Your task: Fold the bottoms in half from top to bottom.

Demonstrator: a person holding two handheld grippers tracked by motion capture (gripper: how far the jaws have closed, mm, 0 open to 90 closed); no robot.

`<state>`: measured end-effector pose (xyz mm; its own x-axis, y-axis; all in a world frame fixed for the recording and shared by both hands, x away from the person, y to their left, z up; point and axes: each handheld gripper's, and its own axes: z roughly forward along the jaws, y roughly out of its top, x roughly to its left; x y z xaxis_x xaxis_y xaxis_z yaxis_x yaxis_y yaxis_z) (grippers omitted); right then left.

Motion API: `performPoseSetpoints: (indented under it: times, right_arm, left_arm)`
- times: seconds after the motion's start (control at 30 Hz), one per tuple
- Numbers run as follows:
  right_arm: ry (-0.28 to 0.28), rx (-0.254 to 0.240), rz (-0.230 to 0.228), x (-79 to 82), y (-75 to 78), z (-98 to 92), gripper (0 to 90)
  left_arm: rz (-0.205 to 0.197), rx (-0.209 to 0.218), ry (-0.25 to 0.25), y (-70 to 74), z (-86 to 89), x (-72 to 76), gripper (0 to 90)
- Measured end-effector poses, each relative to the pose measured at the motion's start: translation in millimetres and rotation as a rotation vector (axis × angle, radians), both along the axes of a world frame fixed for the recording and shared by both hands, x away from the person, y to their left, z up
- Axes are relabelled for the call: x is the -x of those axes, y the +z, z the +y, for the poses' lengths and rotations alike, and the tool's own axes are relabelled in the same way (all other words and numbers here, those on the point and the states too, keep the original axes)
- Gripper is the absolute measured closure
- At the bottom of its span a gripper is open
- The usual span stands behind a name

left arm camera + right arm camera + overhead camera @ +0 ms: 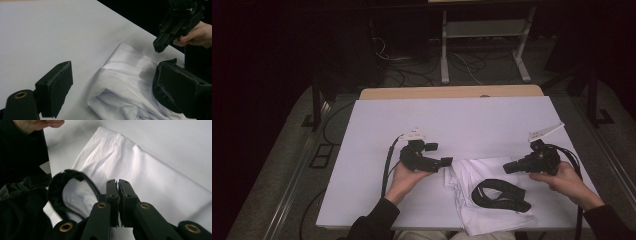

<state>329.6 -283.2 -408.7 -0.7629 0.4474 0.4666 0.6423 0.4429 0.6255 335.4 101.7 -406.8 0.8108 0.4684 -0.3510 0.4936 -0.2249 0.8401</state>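
Note:
A folded white garment [462,182] with a black collar [499,195] lies on the white table cover near the front edge. My left gripper [439,154] is just left of it, pointing at its left edge with its jaws wide open. In the left gripper view the garment [120,85] lies on the table between and beyond the open jaws of the left gripper [115,72], untouched. My right gripper [508,167] hovers over the garment's right edge, pointing left. Its jaws are pressed together with nothing between them [118,186], beside the collar [62,185].
The white cover [452,120] spreads across the table, and a strip of wooden tabletop [452,92] shows at the far edge. Behind the table, a metal stand [484,45] and loose cables sit on the dark floor. Dark sleeves come in at the bottom.

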Motion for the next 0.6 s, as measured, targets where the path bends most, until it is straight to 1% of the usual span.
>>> performPoseSetpoints:
  times: [0.07,0.1,0.13,0.2,0.23,0.27,0.33,0.37,0.4,0.43,0.53,0.6]
  right_arm:
    - [0.005,-0.002,0.003,-3.0,-1.8,3.0,85.5]
    - [0.010,0.001,0.016,-7.6,-4.6,9.4,85.5]
    - [0.018,0.002,0.016,-9.7,-6.2,12.6,85.5]
    - [0.030,0.005,0.031,-12.7,-9.3,19.3,85.5]
    - [0.030,0.005,0.031,-12.7,-9.3,19.3,85.5]
    - [0.045,0.013,0.042,-14.9,-12.6,25.4,85.4]
    - [0.053,0.016,0.050,-15.7,-14.4,28.2,85.4]
    - [0.070,0.025,0.067,-16.0,-17.4,33.3,85.3]
    - [0.070,0.025,0.067,-16.0,-17.4,33.3,85.3]
    - [0.087,0.032,0.081,-15.2,-19.6,38.0,85.2]
    - [0.113,0.045,0.088,-12.5,-20.6,43.6,85.3]
    - [0.123,0.045,0.089,-10.7,-20.5,45.7,85.3]
  left_arm:
    - [0.004,0.001,0.000,-0.2,-0.3,0.1,11.8]
    - [0.003,0.001,-0.003,-0.4,-0.9,0.1,11.8]
    - [0.003,0.001,-0.003,-0.4,-0.9,0.1,11.8]
    - [0.002,0.000,-0.005,-0.8,-1.3,-0.1,11.8]
    - [0.002,0.000,-0.005,-0.8,-1.3,-0.1,11.8]
    - [0.001,-0.001,-0.005,-0.8,-1.2,-0.1,11.8]
    - [0.002,0.000,-0.005,-0.7,-1.1,0.0,11.8]
    - [0.001,0.000,-0.005,-0.6,-0.9,0.0,11.8]
    - [0.002,0.001,-0.005,-0.5,-0.7,0.0,11.8]
    - [0.002,0.001,-0.004,-0.5,-0.6,0.0,11.8]
    - [0.003,0.003,-0.003,-0.8,-0.3,-0.3,11.7]
    - [0.003,0.001,-0.002,-0.8,-0.1,-0.4,11.7]
